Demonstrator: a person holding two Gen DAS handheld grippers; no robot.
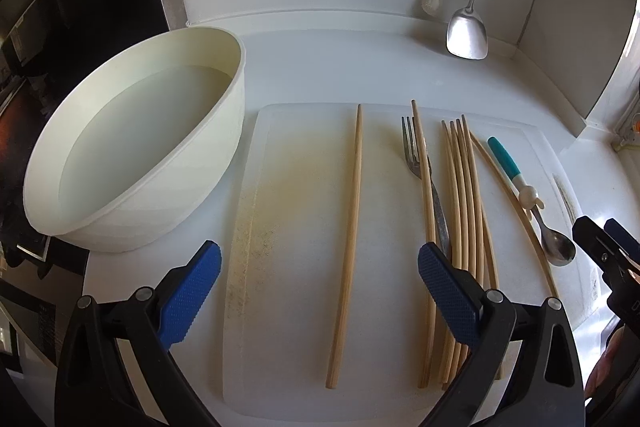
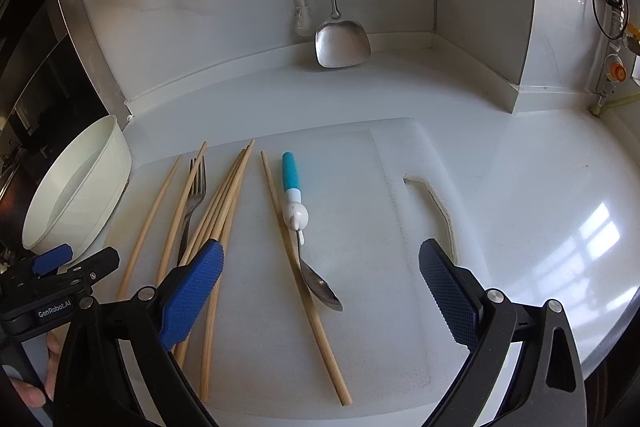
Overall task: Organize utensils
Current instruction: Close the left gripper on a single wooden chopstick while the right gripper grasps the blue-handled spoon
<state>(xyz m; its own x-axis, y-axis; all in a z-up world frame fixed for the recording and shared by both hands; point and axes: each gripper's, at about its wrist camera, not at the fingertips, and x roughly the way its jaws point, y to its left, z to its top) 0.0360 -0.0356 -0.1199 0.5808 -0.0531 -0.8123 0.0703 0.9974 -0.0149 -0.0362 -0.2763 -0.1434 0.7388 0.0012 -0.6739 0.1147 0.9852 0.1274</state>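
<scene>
fork (image 1: pixel 420 163) handle under chopsticks (image 1: pixel 464 211), spatula (image 1: pixel 468 35) handle cropped

Left gripper (image 1: pixel 320 285) jaws spread wide, holding nothing, above white cutting board (image 1: pixel 296 307); single chopstick (image 1: pixel 347 247) lies alone between the blue pads (image 1: pixel 191 291); fork (image 1: pixel 420 179) and chopstick bundle (image 1: pixel 466 211) beside right pad; teal-handled spoon (image 1: pixel 532 203) further right; cream bowl (image 1: pixel 136 151) left of board; right gripper (image 1: pixel 608 247) at frame edge; steel spatula (image 1: pixel 468 31) against back wall.
</scene>
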